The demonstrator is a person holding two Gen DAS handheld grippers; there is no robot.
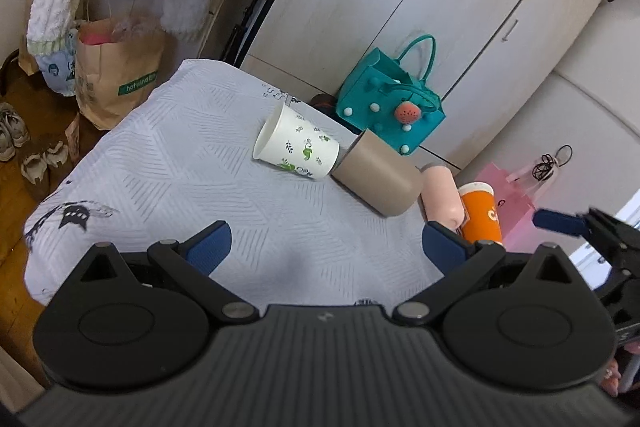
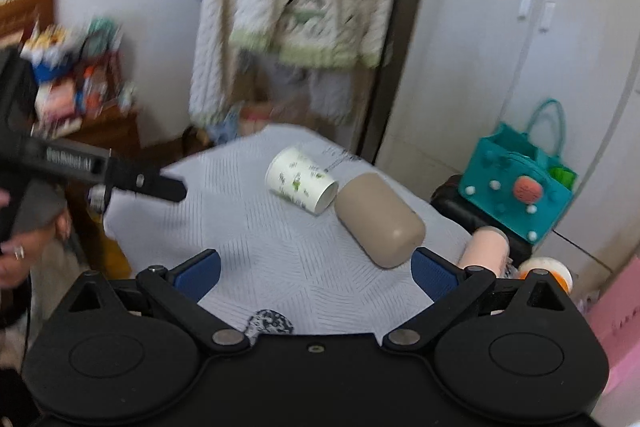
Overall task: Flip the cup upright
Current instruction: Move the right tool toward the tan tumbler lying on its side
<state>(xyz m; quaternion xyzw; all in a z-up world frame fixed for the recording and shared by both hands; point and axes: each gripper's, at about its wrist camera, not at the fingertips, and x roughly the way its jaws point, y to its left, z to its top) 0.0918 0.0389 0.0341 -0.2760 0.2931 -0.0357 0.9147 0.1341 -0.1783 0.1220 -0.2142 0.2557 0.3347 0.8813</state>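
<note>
A white paper cup with green leaf prints [image 1: 298,148] lies on its side on the pale quilted table cover [image 1: 180,167]. A tan cup [image 1: 378,179] lies on its side right beside it, touching it. Both show in the right wrist view, the white cup [image 2: 301,179] and the tan cup [image 2: 378,221]. My left gripper [image 1: 326,245] is open and empty, hovering short of the cups. My right gripper [image 2: 316,271] is open and empty, close to the tan cup's base. The right gripper's fingers [image 1: 560,221] show at the right edge of the left wrist view.
A pink cup [image 1: 442,195] and an orange cup [image 1: 480,213] sit at the table's right edge. A teal bag [image 1: 390,111] stands by the wardrobe [image 1: 480,27]. A paper bag [image 1: 116,75] and shoes [image 1: 12,131] are on the floor to the left. Clothes [image 2: 304,7] hang behind.
</note>
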